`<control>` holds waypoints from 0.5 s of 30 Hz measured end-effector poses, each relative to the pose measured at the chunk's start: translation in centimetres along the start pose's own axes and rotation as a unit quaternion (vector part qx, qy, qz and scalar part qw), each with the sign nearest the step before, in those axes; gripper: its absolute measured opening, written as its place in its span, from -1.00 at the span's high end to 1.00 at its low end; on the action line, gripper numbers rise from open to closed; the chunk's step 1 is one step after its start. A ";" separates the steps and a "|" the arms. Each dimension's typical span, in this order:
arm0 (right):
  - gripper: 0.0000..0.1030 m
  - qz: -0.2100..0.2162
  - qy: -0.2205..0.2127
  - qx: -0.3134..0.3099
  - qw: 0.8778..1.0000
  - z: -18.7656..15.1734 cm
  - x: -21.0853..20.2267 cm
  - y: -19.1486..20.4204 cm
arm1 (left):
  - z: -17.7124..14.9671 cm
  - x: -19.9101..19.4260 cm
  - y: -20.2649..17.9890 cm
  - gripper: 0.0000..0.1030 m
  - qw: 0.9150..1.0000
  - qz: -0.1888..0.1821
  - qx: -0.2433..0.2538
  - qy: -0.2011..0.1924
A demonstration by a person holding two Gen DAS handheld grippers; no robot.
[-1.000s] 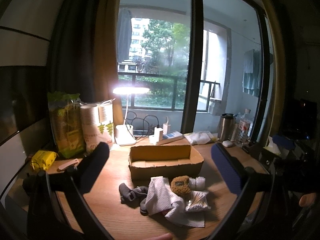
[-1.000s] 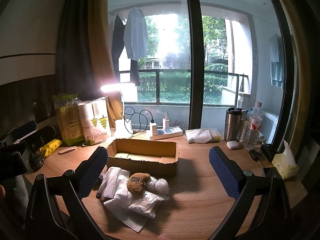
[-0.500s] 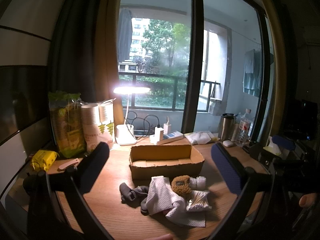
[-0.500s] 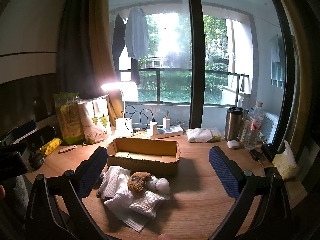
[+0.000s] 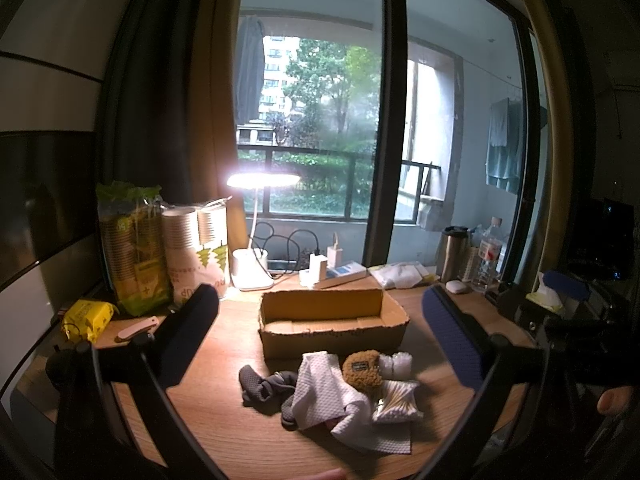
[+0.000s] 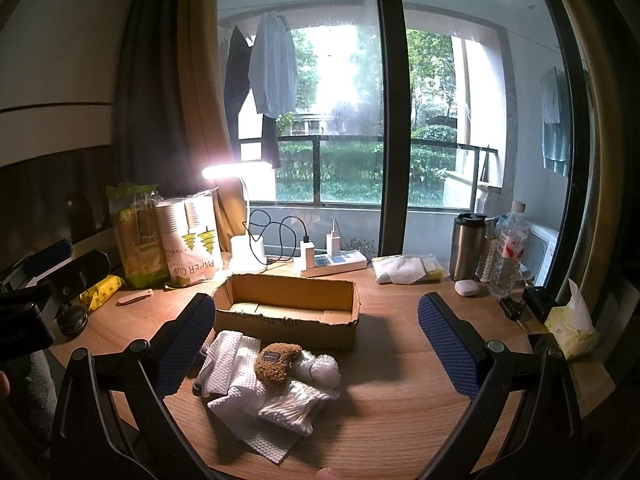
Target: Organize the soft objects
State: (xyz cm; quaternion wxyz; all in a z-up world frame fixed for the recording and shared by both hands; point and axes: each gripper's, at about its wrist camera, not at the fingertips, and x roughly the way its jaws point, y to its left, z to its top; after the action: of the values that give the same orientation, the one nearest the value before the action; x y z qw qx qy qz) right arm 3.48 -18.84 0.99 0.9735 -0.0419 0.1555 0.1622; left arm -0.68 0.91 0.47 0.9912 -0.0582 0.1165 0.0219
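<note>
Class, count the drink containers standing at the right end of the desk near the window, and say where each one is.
2: a steel tumbler left of a clear plastic water bottle, with a white holder between them. More may be hidden behind.

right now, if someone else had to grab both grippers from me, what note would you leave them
Left gripper: open, holding nothing, above the desk, short of the pile.
Right gripper: open, holding nothing, also aimed at the pile.
Cardboard box: open on the desk, nothing soft inside it.
Pile just in front of the box: white cloth, brown plush toy, bag of cotton swabs, bagged cotton balls, grey socks on its left edge.
Done: nothing packed.
Left: probably move each soft item into the box, one at a time.
</note>
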 end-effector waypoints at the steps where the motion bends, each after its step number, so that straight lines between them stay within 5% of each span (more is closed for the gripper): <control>1: -0.99 0.000 0.000 0.000 1.000 0.0 0.0 0.0 | 0.1 0.0 0.1 -0.99 1.000 0.000 0.000 0.000; 15: -0.99 0.000 0.001 -0.003 1.000 -0.3 0.2 0.2 | -0.4 0.4 0.1 -0.99 1.000 0.002 0.001 0.004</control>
State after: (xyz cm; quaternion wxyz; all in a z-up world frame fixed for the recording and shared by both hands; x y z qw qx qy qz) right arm 3.53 -18.62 0.59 0.9732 -0.0449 0.1558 0.1629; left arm -0.39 0.95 -0.04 0.9908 -0.0570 0.1208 0.0239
